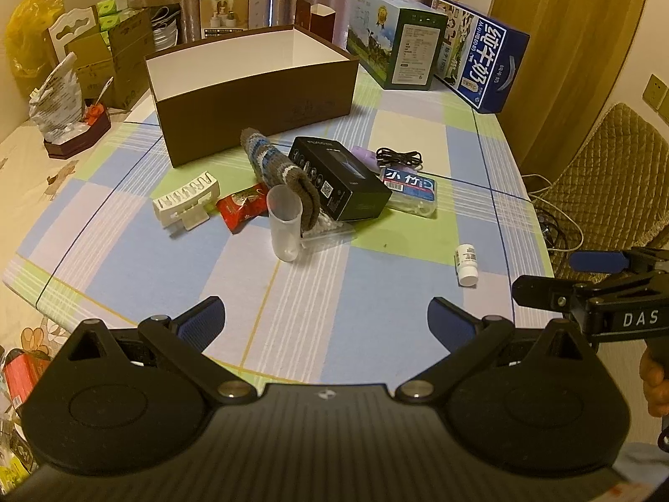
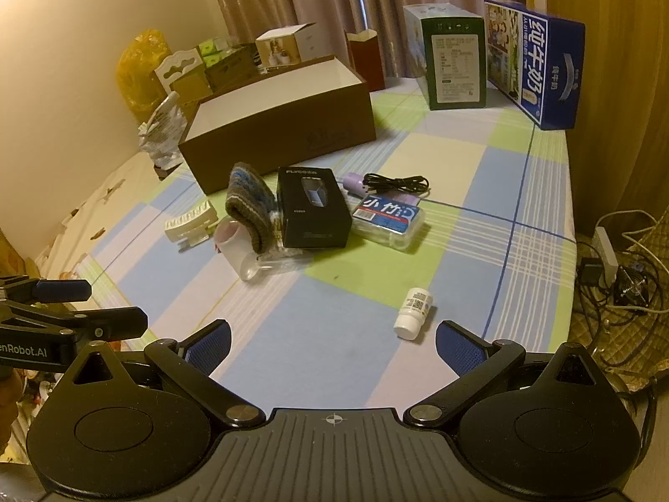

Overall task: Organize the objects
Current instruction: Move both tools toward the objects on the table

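**Two open grippers wait at the edge of a cluttered table**

While nothing sits between its blue-padded fingers, the left gripper (image 1: 325,318) hangs with jaws spread wide over the near edge of a table (image 1: 418,125) covered in a blue, green and white checked cloth. Seen from the left wrist, an empty brown box (image 1: 259,88) with a white interior stands at the far side. In front of it lies a loose cluster: a white clip (image 1: 186,203), a red packet (image 1: 242,208), a clear plastic cup (image 1: 284,226) standing upright, a knitted grey-and-blue sock (image 1: 276,175) draped against a black carton (image 1: 340,180), a black cable (image 1: 399,158) and a blue-labelled clear case (image 1: 412,192). A small white bottle (image 1: 466,265) lies on its side well apart from the cluster, toward the right edge. The right gripper (image 1: 543,276) juts in from the right, a hand (image 1: 654,380) behind it.

From the right wrist, the right gripper (image 2: 333,341) is likewise spread wide and holds nothing; the white bottle (image 2: 414,313) lies just beyond its fingers, closer to the right one. The brown box (image 2: 284,125), sock (image 2: 251,205), black carton (image 2: 313,209), cup (image 2: 238,251), clear case (image 2: 389,219) and cable (image 2: 397,184) lie farther off. Two milk cartons (image 2: 537,67) stand at the far right corner. The left gripper (image 2: 83,301) enters from the left.
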A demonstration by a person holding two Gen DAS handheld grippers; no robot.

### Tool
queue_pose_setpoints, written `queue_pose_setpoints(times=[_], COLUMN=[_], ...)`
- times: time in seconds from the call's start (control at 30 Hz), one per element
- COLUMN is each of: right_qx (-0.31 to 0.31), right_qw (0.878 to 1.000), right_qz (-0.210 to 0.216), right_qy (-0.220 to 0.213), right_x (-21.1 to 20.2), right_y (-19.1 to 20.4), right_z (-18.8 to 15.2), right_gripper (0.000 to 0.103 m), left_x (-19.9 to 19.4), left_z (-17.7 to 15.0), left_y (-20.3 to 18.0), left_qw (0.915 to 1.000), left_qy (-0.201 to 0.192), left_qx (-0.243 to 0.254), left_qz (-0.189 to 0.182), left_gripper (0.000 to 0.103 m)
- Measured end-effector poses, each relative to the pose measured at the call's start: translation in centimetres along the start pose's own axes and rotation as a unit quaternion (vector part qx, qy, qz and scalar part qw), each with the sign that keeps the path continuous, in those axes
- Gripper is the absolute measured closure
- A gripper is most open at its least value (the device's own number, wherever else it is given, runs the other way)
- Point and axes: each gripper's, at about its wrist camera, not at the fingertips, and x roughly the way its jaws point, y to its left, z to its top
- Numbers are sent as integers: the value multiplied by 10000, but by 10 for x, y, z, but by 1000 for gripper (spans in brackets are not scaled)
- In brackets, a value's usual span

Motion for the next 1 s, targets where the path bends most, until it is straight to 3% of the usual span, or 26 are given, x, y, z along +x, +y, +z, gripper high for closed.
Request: queue_pose_setpoints(times=[0.53,1.0], right_qx=[-39,253], right_qw=[10000,9996], right_qz=[53,-88], right_qy=[71,-3], right_x=[6,16], right_y=[-9,-13], right_z=[2,11], right_gripper=[2,2], left_x=[2,9], left_z=[-3,8], left_y=[-6,12], left_qw=[9999,9998], left_qy=[51,15], left_qx=[-125,-50], left_qz=[98,217], left_gripper=[1,1])
